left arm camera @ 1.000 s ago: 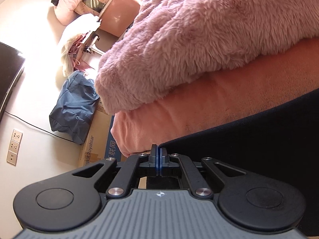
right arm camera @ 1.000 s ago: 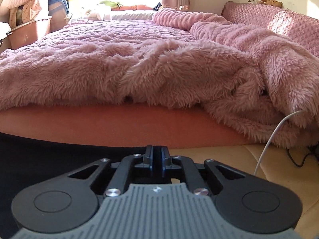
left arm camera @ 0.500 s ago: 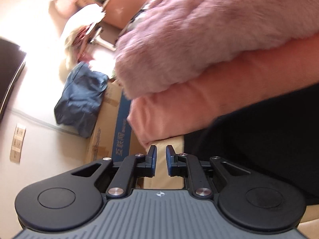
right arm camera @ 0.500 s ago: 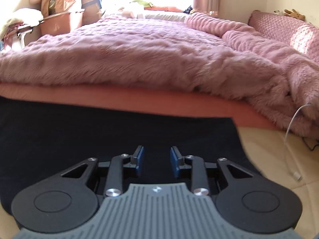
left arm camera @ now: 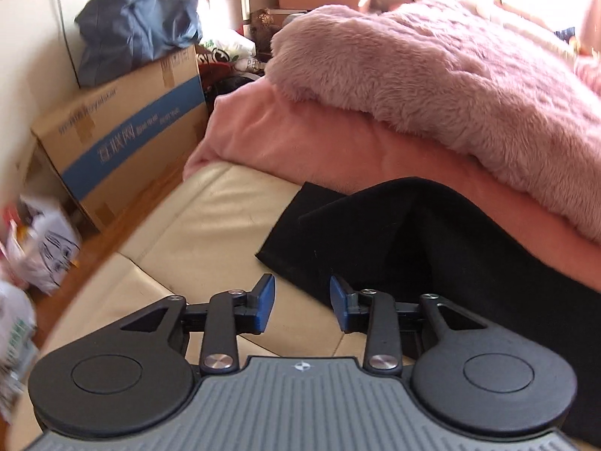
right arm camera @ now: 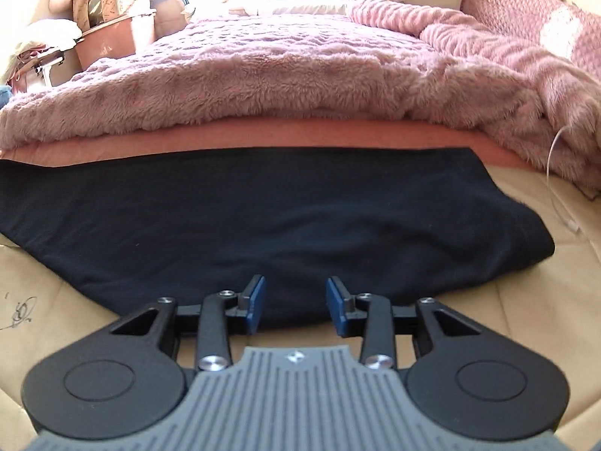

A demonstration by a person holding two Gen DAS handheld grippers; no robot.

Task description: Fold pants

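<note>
The pants [right arm camera: 278, 221] lie spread as a dark, folded slab on the cream cushion [right arm camera: 52, 300] at the foot of the bed, their far edge running along the pink sheet [right arm camera: 300, 133]. In the right wrist view their far edge is straight, their near edge curves, and the right end bulges in a soft rounded fold. In the left wrist view the pants' [left arm camera: 405, 240] left end shows two layers, the upper one humped and lifted a little off the lower, with a corner pointing out over the cushion [left arm camera: 210, 233].

The right gripper [right arm camera: 295, 302] hovers just above the near edge of the pants. Its jaws are opening, the blue pads [right arm camera: 256, 302] stand apart, and no cloth is caught between them. The left gripper [left arm camera: 301, 306] hangs beside the pants' left corner, over the line where cloth meets cushion. Its jaws are opening too, pads [left arm camera: 265, 306] apart and gripping nothing.

Behind the pants, the sheet [left arm camera: 330, 150] carries a fluffy pink blanket [right arm camera: 293, 71] that covers the bed and bunches up toward the right. A white cable [right arm camera: 559, 188] trails down from the blanket onto the cushion, right of the pants.

Left of the pants, beyond the cushion, stands a cardboard box [left arm camera: 120, 139] with a blue stripe; a blue bag [left arm camera: 139, 30] rests on top. Blurred white bags [left arm camera: 41, 251] lie on the floor in front of the box.
</note>
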